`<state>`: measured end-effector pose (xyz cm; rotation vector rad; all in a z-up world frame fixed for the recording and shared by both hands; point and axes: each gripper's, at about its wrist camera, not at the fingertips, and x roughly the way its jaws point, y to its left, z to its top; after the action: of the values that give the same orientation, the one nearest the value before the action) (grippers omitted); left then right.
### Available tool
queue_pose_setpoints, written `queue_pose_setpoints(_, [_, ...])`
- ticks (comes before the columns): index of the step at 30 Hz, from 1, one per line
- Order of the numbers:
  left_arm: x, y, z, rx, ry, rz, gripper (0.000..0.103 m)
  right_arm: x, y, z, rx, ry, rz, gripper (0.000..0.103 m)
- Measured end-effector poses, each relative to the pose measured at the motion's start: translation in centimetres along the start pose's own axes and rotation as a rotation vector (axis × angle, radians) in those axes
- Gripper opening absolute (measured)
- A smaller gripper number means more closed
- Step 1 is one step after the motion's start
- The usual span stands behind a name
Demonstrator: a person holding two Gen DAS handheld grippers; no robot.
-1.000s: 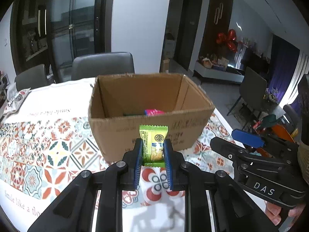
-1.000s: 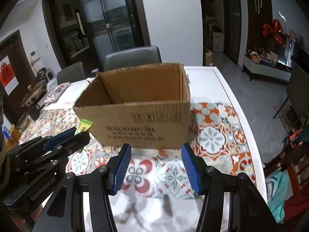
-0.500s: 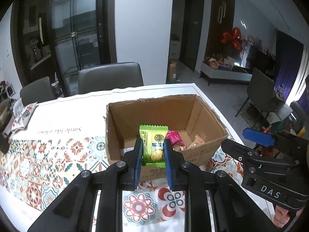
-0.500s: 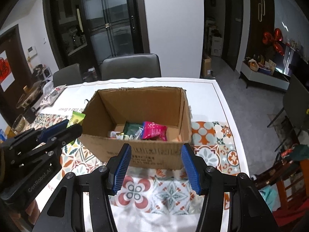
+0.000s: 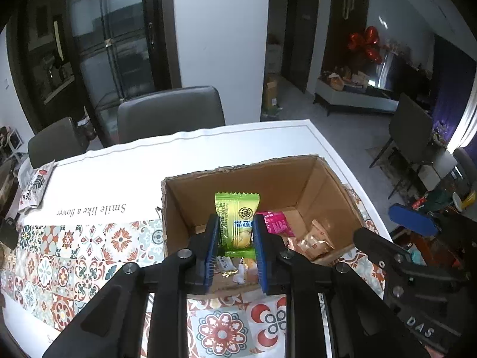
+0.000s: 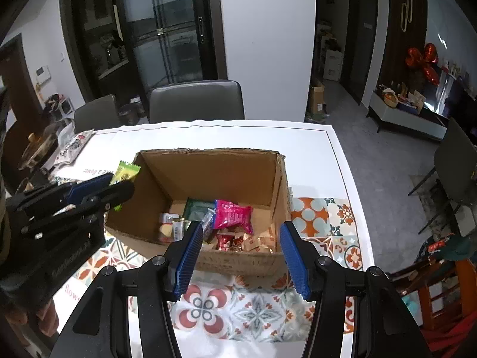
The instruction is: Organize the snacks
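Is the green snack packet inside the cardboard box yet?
Not yet. The green snack packet stands upright between the left gripper pads, above the cardboard box opening; the jaws have just been opening.

Beyond the fingers, a patterned tablecloth (image 5: 74,247) covers the table, with the words "Smile like a flower" printed on its white part up and to their left. Two grey chairs (image 6: 195,101) stand at the far edge, straight ahead of the fingers. Red balloons (image 6: 423,59) hang far up to the right, above a low cabinet (image 6: 408,116) crowded with small items. Glass doors (image 5: 119,47) stand up to the left.
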<state>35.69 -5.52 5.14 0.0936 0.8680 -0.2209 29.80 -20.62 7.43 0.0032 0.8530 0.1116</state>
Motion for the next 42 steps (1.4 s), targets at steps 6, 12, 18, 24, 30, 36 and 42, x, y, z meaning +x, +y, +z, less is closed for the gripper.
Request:
queue_pose_setpoints(6, [-0.3,-0.3,-0.3,0.012,-0.001,0.03,0.036,0.4,-0.2,0.4,0.012,0.012,-0.008,0.055])
queue_pose_setpoints(12, [-2.1,-0.1,-2.3,0.007,-0.039,0.046,0.045,-0.2,-0.3,-0.3,0.011,-0.001,-0.004,0.055])
queue_pose_setpoints(18, [-5.2,0.5,-4.8,-0.03,-0.123,0.073,0.063,-1.8,0.2,-2.0,-0.019,-0.046,-0.007,0.067])
queue_pose_setpoints(24, [-7.9,0.8,-7.5,-0.066,-0.191,0.13,0.077,-4.0,0.7,-4.3,-0.032,-0.126,-0.026,0.073])
queue_pose_setpoints(30, [-10.2,0.3,-10.8,-0.047,-0.256,0.197,0.09,-6.1,1.1,-7.2,-0.039,-0.201,-0.028,0.079])
queue_pose_setpoints(36, [-12.0,-0.3,-13.7,-0.048,-0.303,0.213,0.1,-7.8,1.2,-10.2,-0.04,-0.261,-0.026,0.083])
queue_pose_setpoints(42, [-13.2,-0.8,-15.7,-0.05,-0.323,0.215,0.103,-8.8,0.9,-12.2,-0.02,-0.274,-0.005,0.085])
